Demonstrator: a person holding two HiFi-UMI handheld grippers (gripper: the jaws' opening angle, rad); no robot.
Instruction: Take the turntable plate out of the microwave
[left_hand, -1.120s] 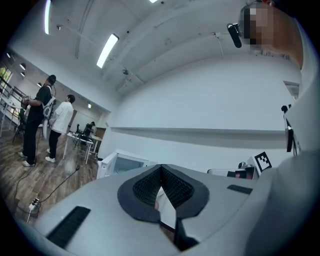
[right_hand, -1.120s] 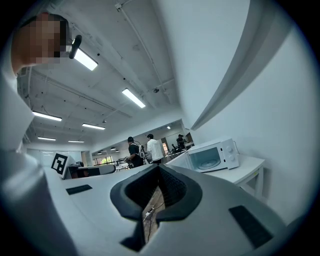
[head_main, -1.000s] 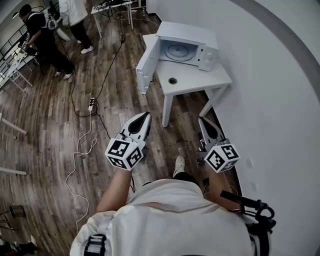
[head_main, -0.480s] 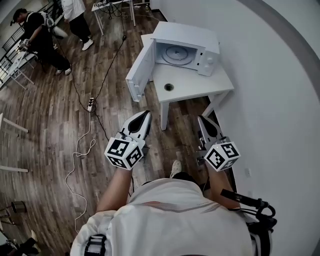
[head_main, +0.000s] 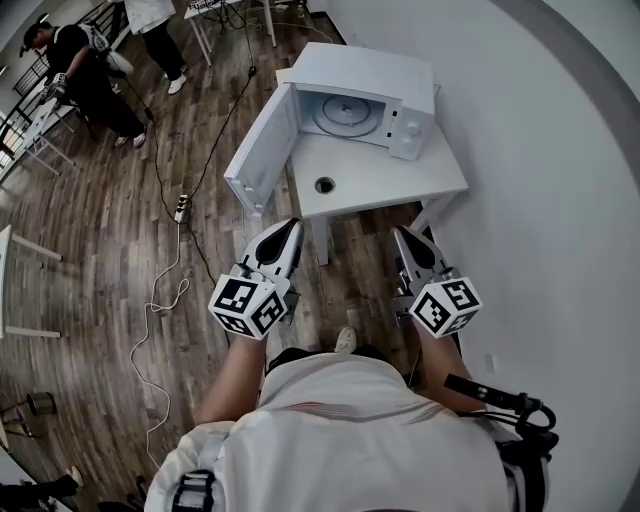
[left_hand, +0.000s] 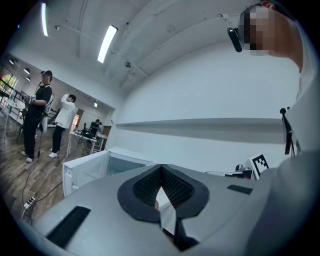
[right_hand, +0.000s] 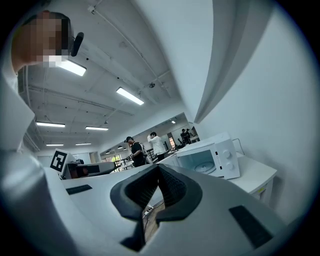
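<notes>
Right now I see both grippers held out level in the lower middle of the head view, one on each side of the person's white-clad body. The left gripper (head_main: 292, 230) has its jaws pressed together tip to tip. Its own view shows the ribbed pads meeting in a closed point with nothing between them. The right gripper (head_main: 402, 233) reads the same in its view — pads together, empty.

The microwave (head_main: 352, 68) sits at the upper middle of the frame on a white table (head_main: 405, 178), beside the white wall (head_main: 540, 150) that fills the right side. Its door (head_main: 258, 155) is swung wide open to the left and hangs out past the table's left edge. The turntable plate (head_main: 343, 113) lies flat inside the open cavity — it shows as a pale ringed disc, and both grippers are well apart from it. In the frame, their tips sit just below the table's near edge. A small dark ring (head_main: 324, 185) sits in the tabletop in front of the microwave.

At the left, a cable (head_main: 165, 292) trails across the wooden floor (head_main: 90, 250) from a power strip (head_main: 181, 208). In the upper left corner two people (head_main: 85, 75) stand near other tables.
</notes>
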